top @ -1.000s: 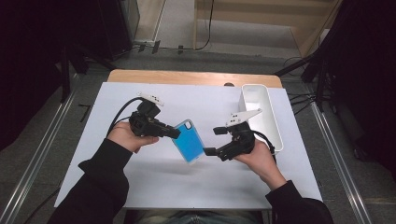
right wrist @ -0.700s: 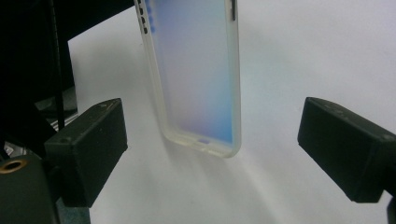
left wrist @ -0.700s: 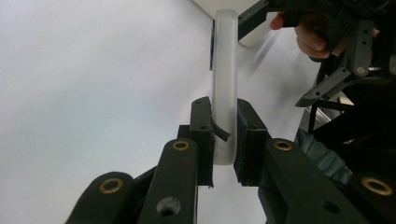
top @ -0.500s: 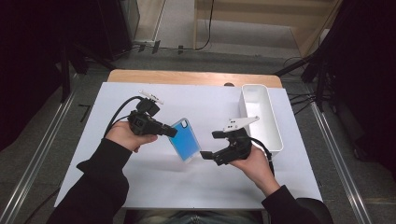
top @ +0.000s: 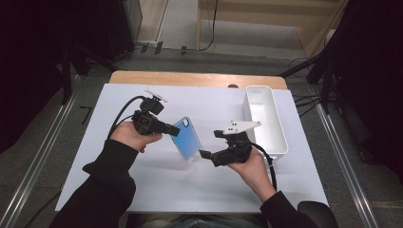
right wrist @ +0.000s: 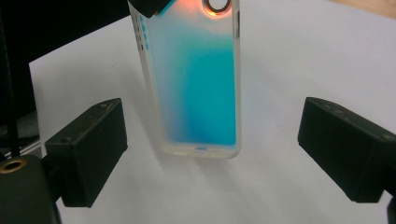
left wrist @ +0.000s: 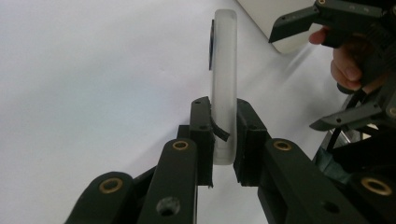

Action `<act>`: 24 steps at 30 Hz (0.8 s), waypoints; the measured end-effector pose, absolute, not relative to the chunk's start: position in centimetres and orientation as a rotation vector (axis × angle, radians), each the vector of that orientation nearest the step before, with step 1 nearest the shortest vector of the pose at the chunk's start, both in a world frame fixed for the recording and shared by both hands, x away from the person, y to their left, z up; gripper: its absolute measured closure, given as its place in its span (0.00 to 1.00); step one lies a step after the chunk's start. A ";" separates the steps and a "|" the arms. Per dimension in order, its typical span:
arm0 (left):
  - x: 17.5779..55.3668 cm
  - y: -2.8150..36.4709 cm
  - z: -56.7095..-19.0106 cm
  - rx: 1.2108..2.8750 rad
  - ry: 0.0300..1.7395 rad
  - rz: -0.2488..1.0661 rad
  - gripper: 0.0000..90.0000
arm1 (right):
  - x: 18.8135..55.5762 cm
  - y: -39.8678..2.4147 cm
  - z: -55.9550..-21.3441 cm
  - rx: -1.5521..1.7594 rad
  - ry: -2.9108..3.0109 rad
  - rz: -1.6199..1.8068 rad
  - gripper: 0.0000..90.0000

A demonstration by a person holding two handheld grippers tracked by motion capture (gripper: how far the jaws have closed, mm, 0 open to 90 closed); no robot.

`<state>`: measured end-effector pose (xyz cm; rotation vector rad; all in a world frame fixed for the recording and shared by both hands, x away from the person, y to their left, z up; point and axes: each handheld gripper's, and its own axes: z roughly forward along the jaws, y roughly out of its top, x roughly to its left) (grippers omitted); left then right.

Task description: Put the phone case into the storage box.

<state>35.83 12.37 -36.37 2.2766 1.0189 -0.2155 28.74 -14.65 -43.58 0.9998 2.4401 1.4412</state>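
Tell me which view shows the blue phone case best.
The right gripper view: the phone case faces the camera, showing its blue back, clear rim and camera ring. The left gripper view shows it edge-on, clamped by the left gripper. The high view shows it small, tilted between both grippers.

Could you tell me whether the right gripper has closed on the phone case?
No, the right gripper stands wide open, its jaws apart from the phone case.

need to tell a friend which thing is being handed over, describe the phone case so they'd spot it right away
On the white table sheet, look midway between the two hands, left of the long white bin. There the left claw pinches one end of a phone case held above the sheet. It is the only coloured item: a blue-teal back with a frosted clear rim.
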 end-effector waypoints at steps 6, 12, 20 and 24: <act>36.2 11.8 -36.3 2.279 1.047 -0.251 0.89 | 28.9 -14.0 -43.7 1.006 2.414 1.441 0.07; 36.4 11.1 -36.5 2.282 1.036 -0.283 0.89 | 29.1 -13.6 -43.7 1.029 2.387 1.442 0.00; 36.5 10.9 -36.6 2.285 1.028 -0.305 0.89 | 29.6 -13.2 -43.7 1.044 2.383 1.435 0.00; 36.4 10.8 -36.6 2.281 1.022 -0.308 0.89 | 29.8 -13.0 -43.7 1.040 2.398 1.442 0.00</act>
